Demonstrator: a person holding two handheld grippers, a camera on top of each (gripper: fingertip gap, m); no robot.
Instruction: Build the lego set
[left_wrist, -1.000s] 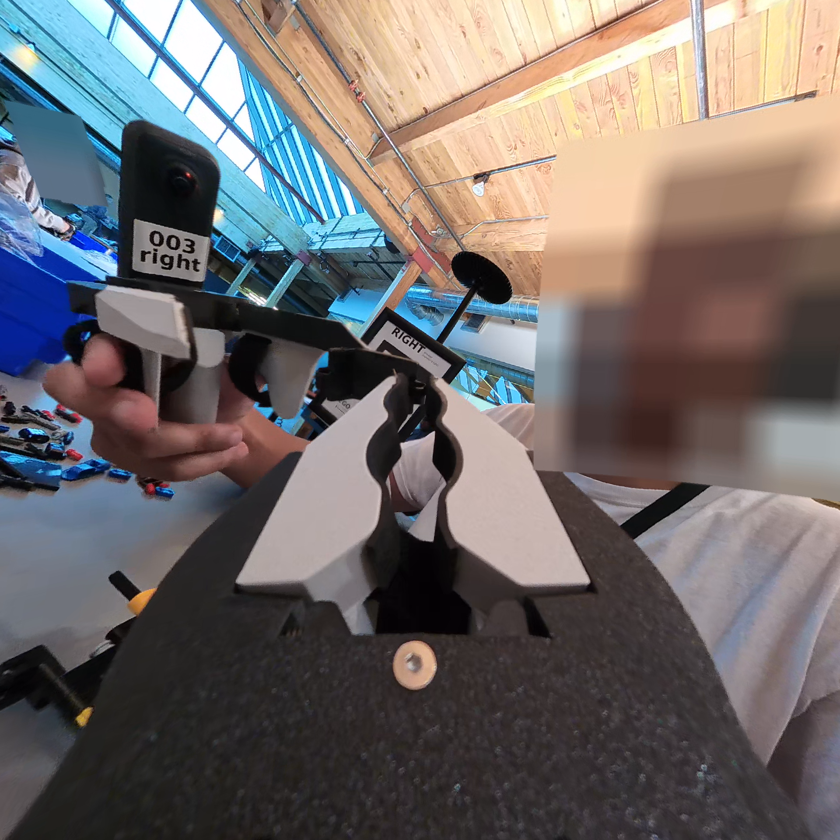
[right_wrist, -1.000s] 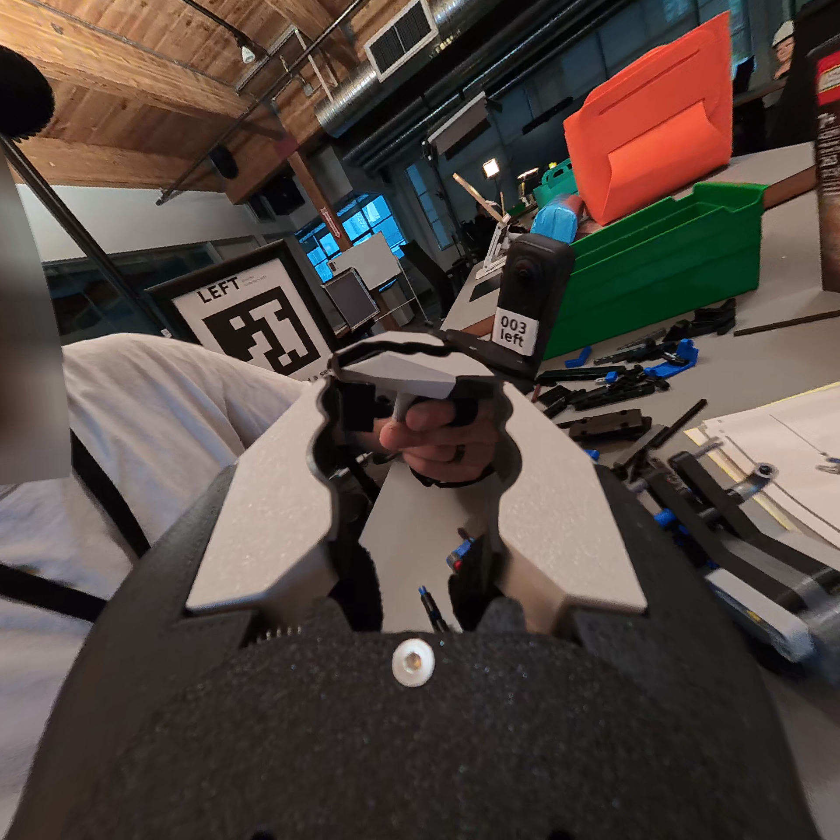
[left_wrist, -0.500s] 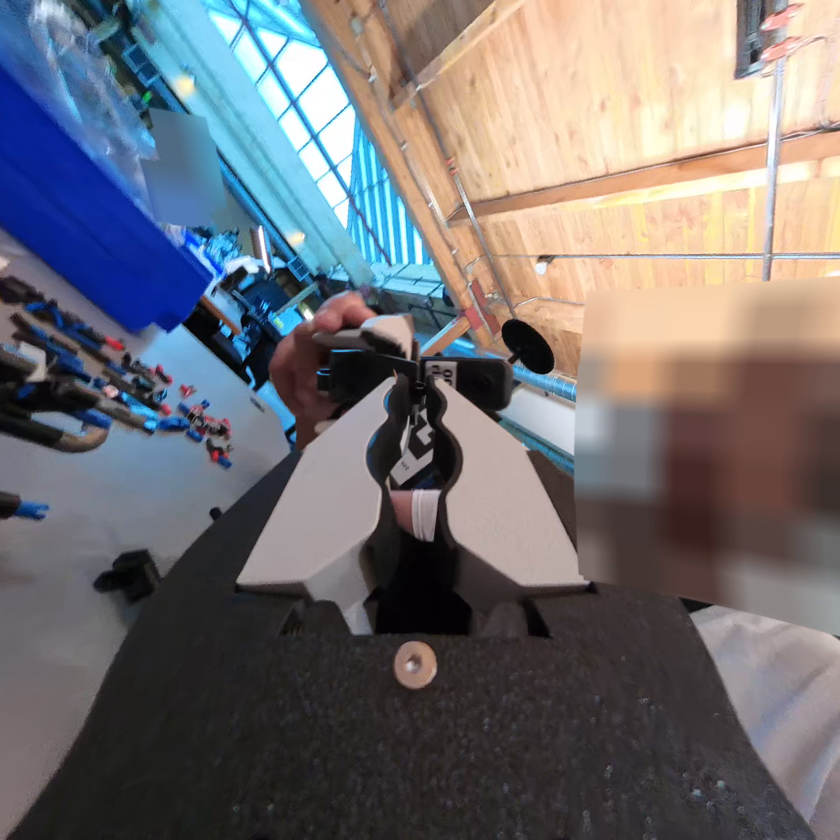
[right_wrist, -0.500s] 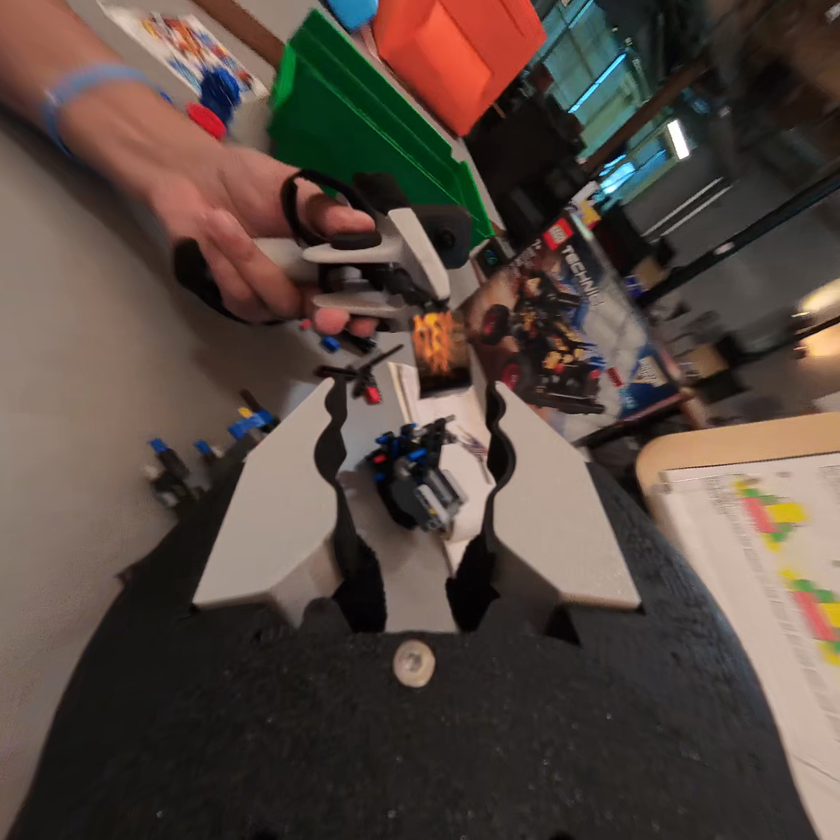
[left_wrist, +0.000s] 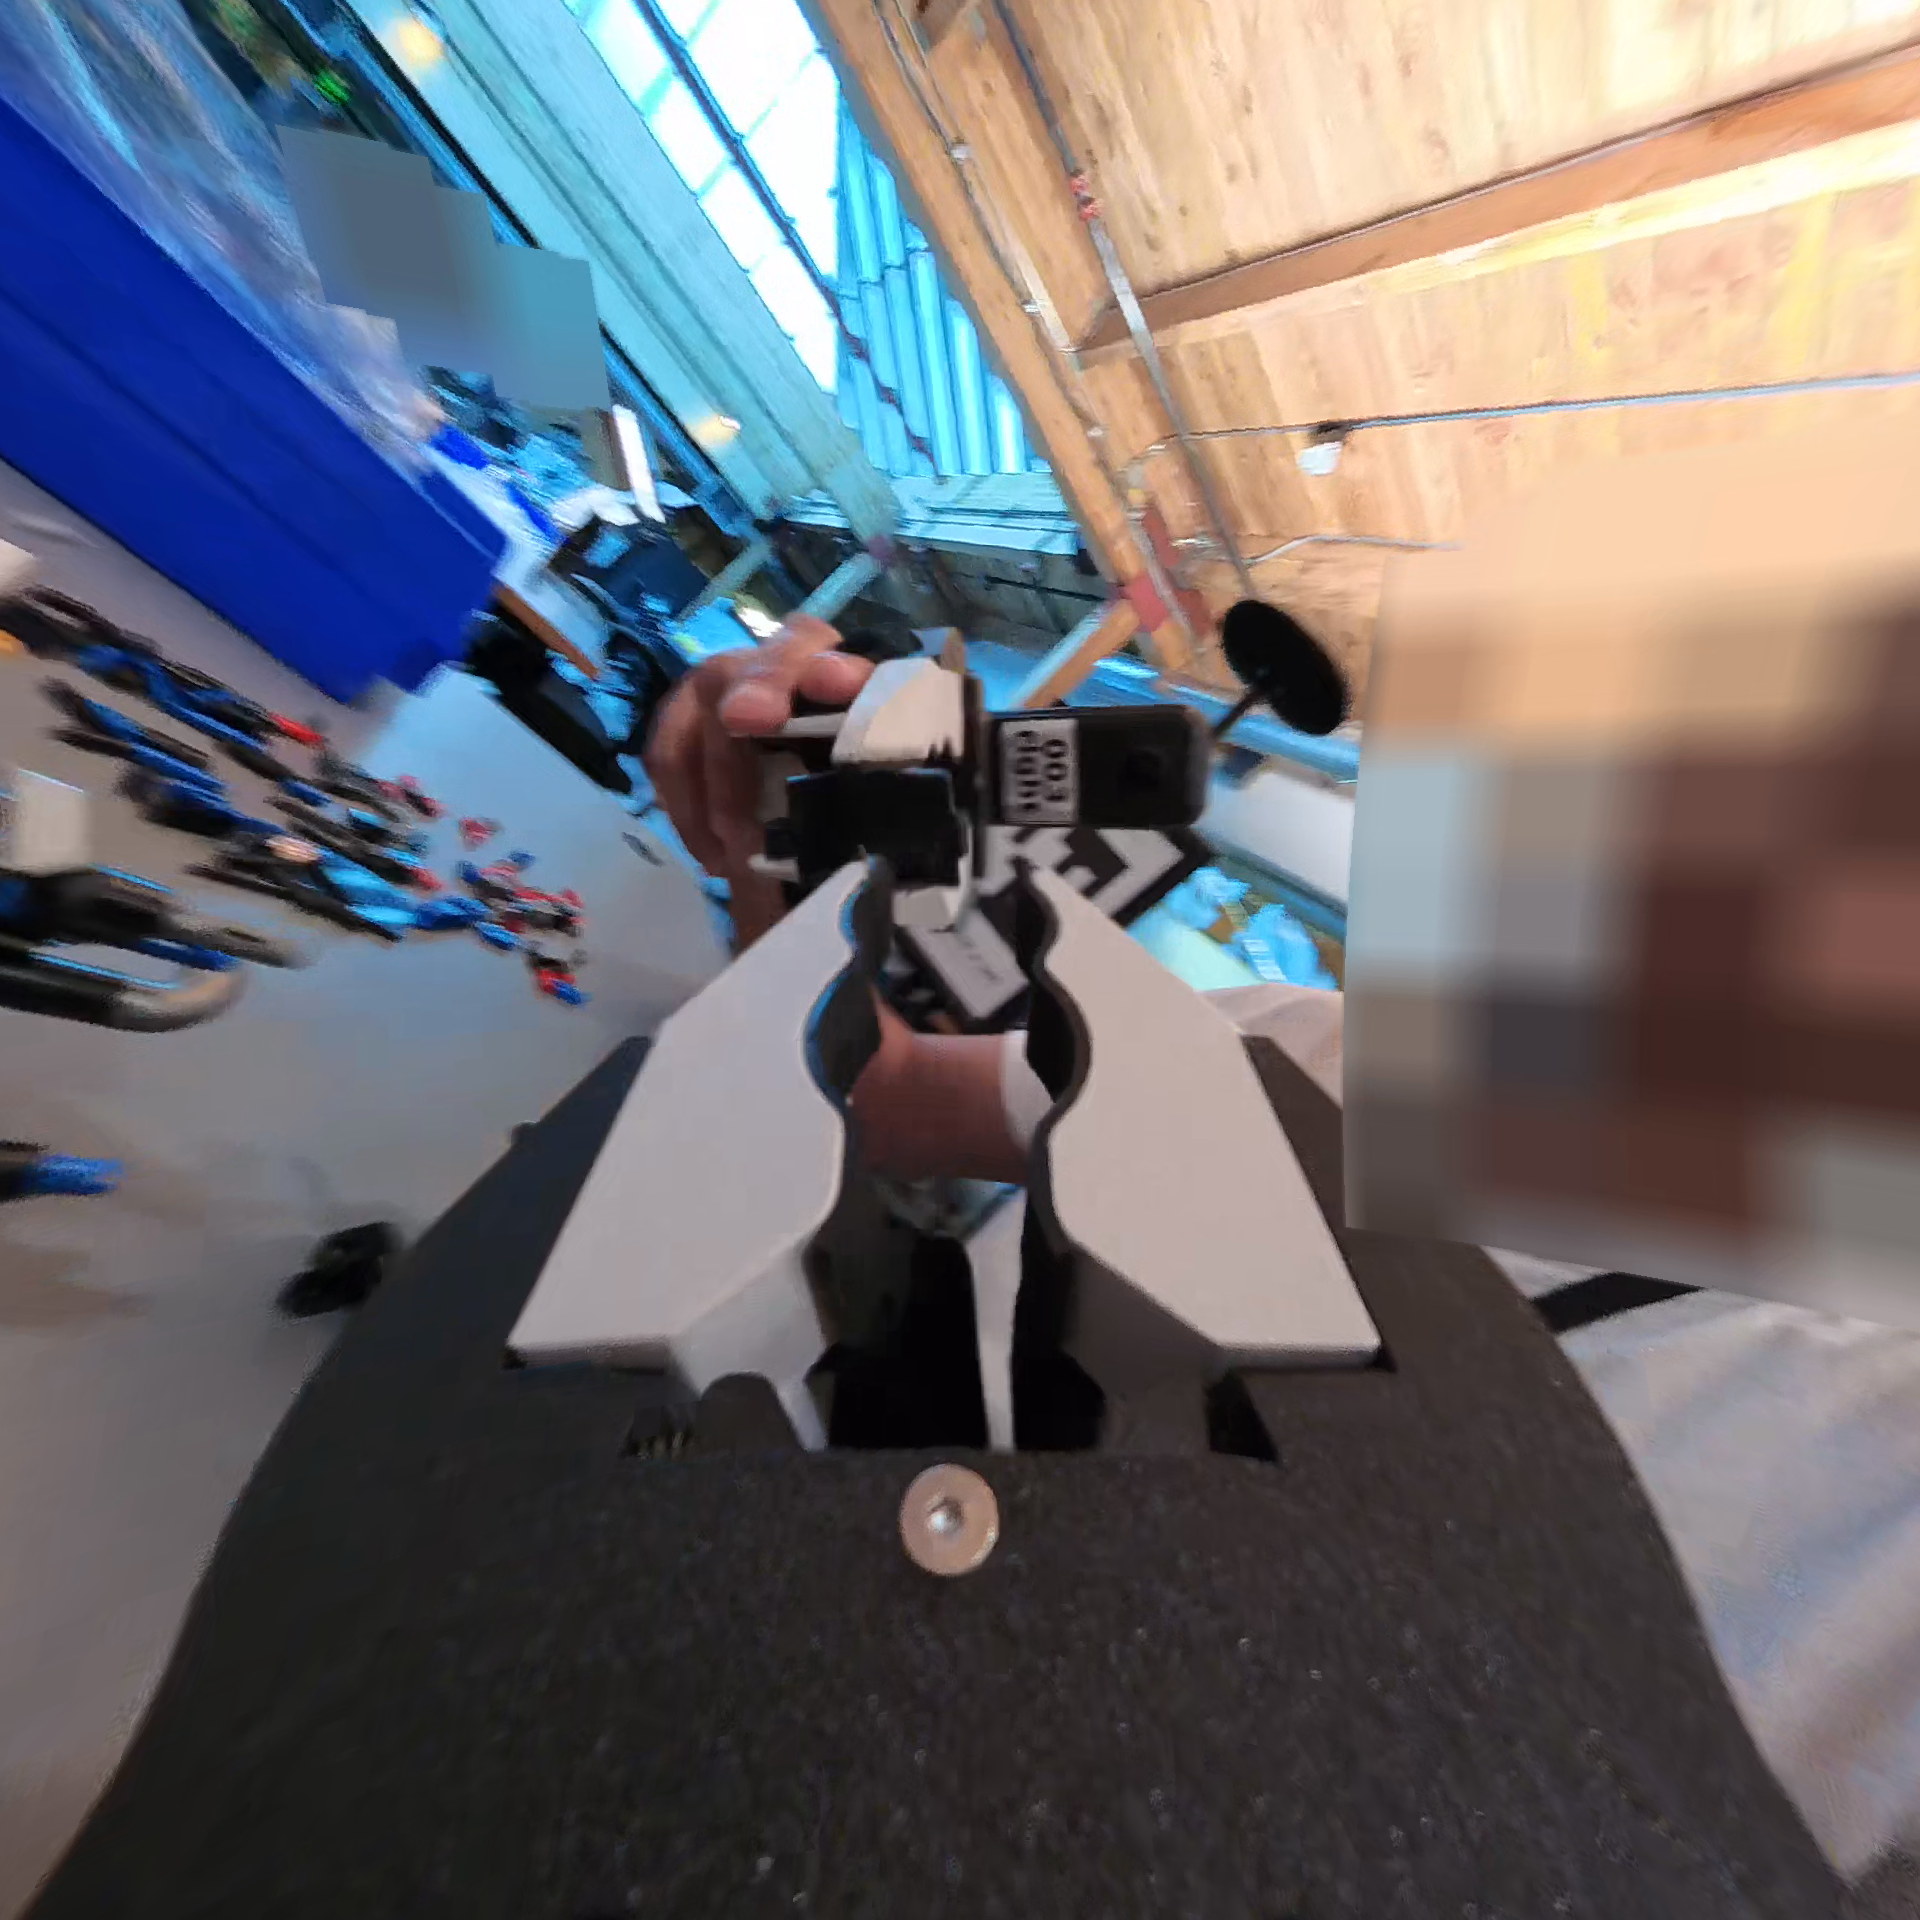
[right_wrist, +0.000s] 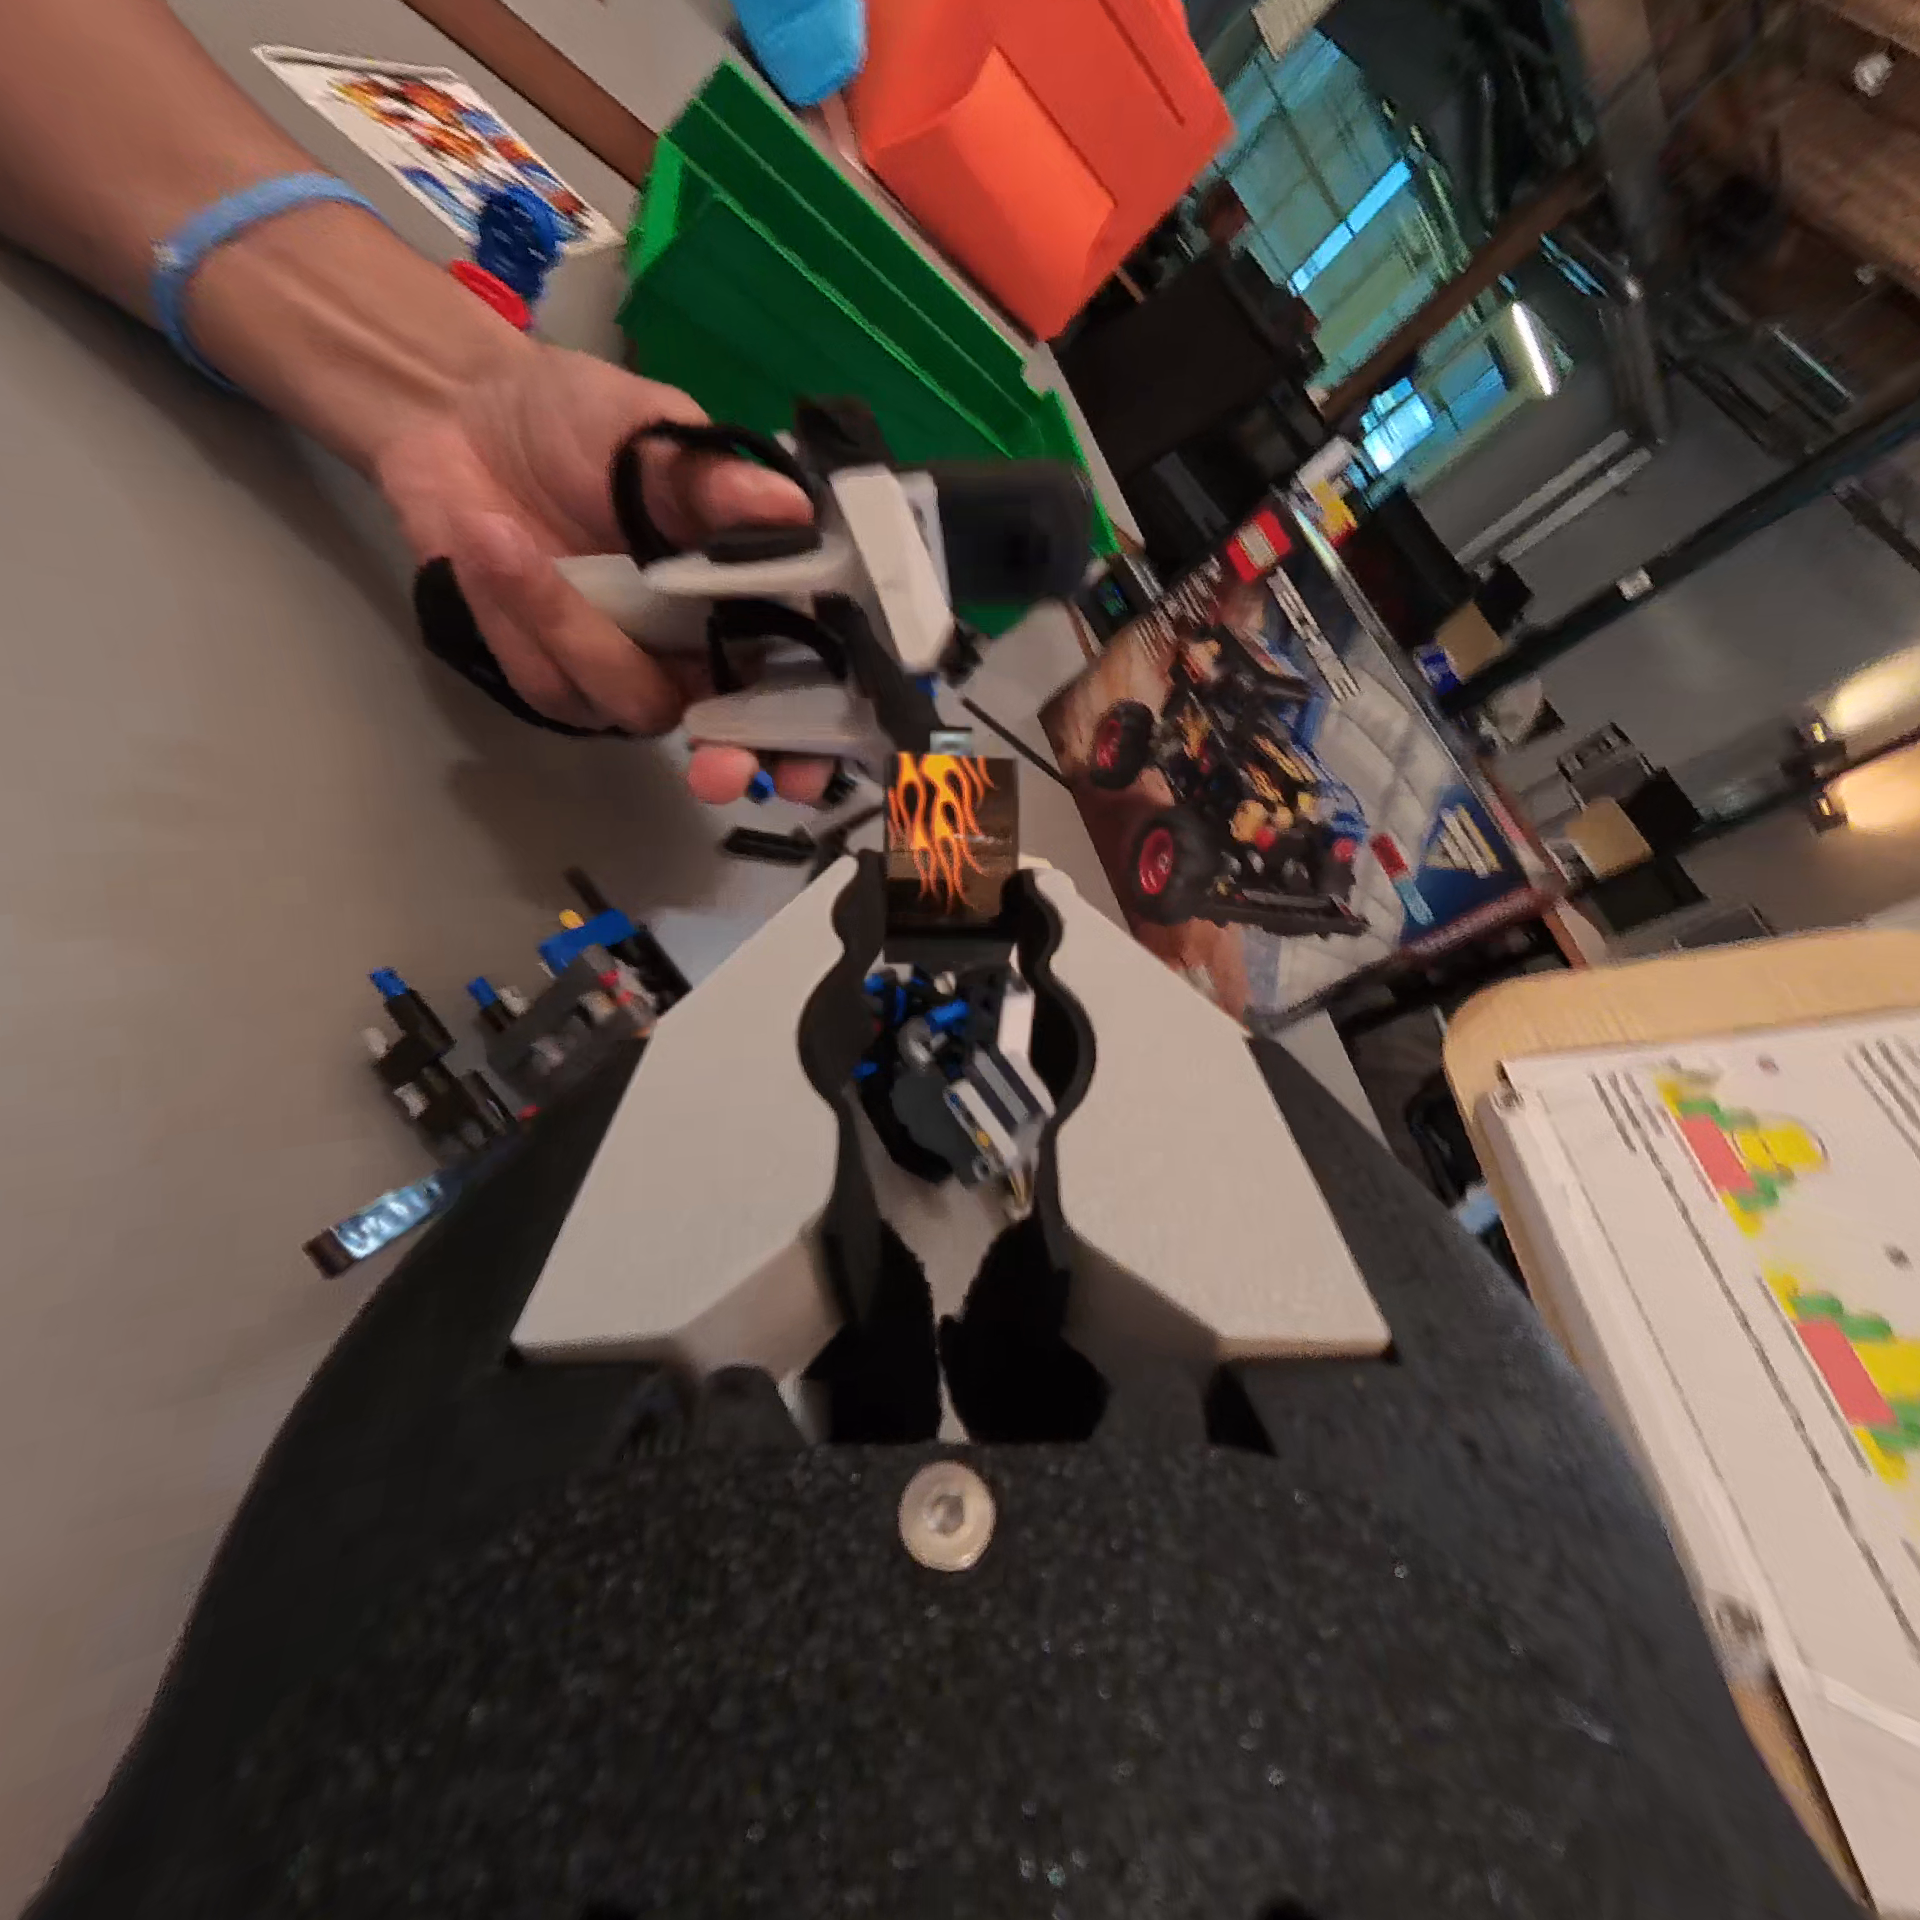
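My right gripper (right_wrist: 948, 883) is shut on a black Lego panel with an orange flame sticker (right_wrist: 951, 831), pinched at its fingertips above the table. My left gripper (left_wrist: 945, 894) is open and empty. It faces the right gripper (left_wrist: 862, 800), which shows close ahead with the panel's black back (left_wrist: 883, 831) between its fingers. In the right wrist view the left gripper (right_wrist: 914, 675), held by a hand with a blue wristband, sits just above the panel. A grey, black and blue partial build (right_wrist: 945, 1091) lies on the table below.
The Lego box (right_wrist: 1247, 779) lies beyond the build, with green bins (right_wrist: 831, 291) and an orange bin (right_wrist: 1018, 156) behind. A printed sheet (right_wrist: 1714, 1299) is at the right. Loose parts (right_wrist: 499, 1029) (left_wrist: 364, 852) are scattered on the grey table. A blue bin (left_wrist: 208, 447) stands far left.
The right gripper has closed on the flame panel, which hung at the left gripper's tip before. The left gripper's jaws, shut earlier, have opened. Both views swung from the person toward the table.
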